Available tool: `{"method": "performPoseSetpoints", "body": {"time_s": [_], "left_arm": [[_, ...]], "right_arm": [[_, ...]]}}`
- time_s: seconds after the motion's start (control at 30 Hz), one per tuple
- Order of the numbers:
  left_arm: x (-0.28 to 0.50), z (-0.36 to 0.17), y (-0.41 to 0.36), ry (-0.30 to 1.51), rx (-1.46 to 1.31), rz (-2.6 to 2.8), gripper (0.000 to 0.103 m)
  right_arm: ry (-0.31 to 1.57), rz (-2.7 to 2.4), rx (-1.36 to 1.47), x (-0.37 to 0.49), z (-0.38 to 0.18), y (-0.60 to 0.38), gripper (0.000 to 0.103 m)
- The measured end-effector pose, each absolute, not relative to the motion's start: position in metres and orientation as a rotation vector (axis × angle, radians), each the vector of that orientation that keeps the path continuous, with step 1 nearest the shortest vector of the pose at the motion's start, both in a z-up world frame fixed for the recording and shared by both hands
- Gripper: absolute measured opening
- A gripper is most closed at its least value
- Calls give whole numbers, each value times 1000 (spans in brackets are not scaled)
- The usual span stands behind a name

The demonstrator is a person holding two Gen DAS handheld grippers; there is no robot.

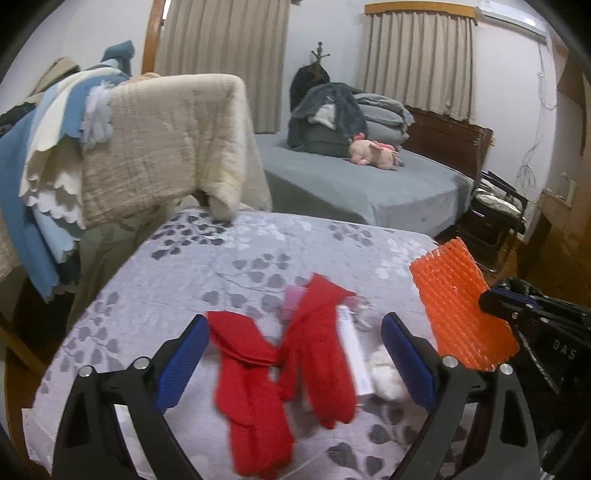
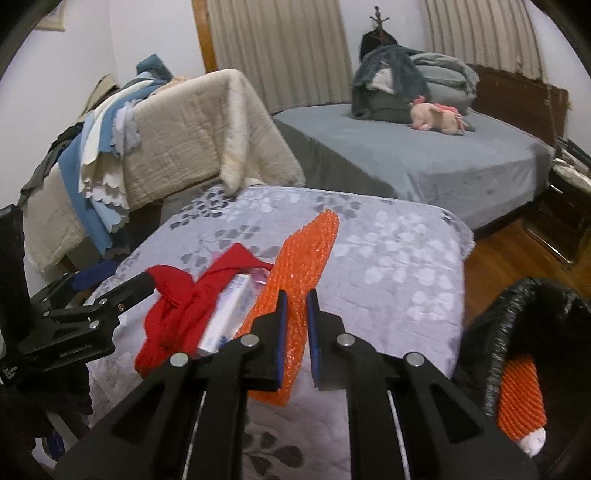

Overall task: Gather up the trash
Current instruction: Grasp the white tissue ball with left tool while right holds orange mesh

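Your right claw (image 2: 295,332) is clamped on the orange bubble-wrap sheet (image 2: 303,266) — the black woven bin (image 2: 517,332) sits just right, off the bed's (image 2: 406,258) edge.

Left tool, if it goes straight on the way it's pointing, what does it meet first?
Probably the red gloves, which lie on the leaf-print cover between the open fingers of the left tool. Depth is unclear in this fisheye view.

White walls (image 1: 325,26) and beige curtains (image 1: 417,62) enclose the room. A bed (image 1: 354,184) with a dark wooden headboard (image 1: 450,136) stands on the wooden floor (image 2: 517,251). Draped blankets (image 1: 155,140) hang left.
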State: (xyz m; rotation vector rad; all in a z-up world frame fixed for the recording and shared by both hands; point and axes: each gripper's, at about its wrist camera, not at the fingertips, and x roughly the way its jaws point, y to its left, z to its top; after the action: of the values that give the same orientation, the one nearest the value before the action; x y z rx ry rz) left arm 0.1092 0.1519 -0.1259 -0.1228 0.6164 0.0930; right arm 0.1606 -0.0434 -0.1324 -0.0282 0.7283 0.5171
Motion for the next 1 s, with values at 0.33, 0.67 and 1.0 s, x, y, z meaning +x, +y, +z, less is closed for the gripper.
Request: {"method": "performPoseSetpoints", "body": {"time_s": [0.33,0.67,1.0], "left_arm": [[130,-146,99,671,-103,-22,79],[146,-171,63,720,-55,-91,61],[149,-198,53,783,-2,-67,60]], "right_arm": [[766,440,-4,165,-150,-86,9],[790,410,23,167,-162,-110,9],[808,420,32,169,-170,-110,9]]}}
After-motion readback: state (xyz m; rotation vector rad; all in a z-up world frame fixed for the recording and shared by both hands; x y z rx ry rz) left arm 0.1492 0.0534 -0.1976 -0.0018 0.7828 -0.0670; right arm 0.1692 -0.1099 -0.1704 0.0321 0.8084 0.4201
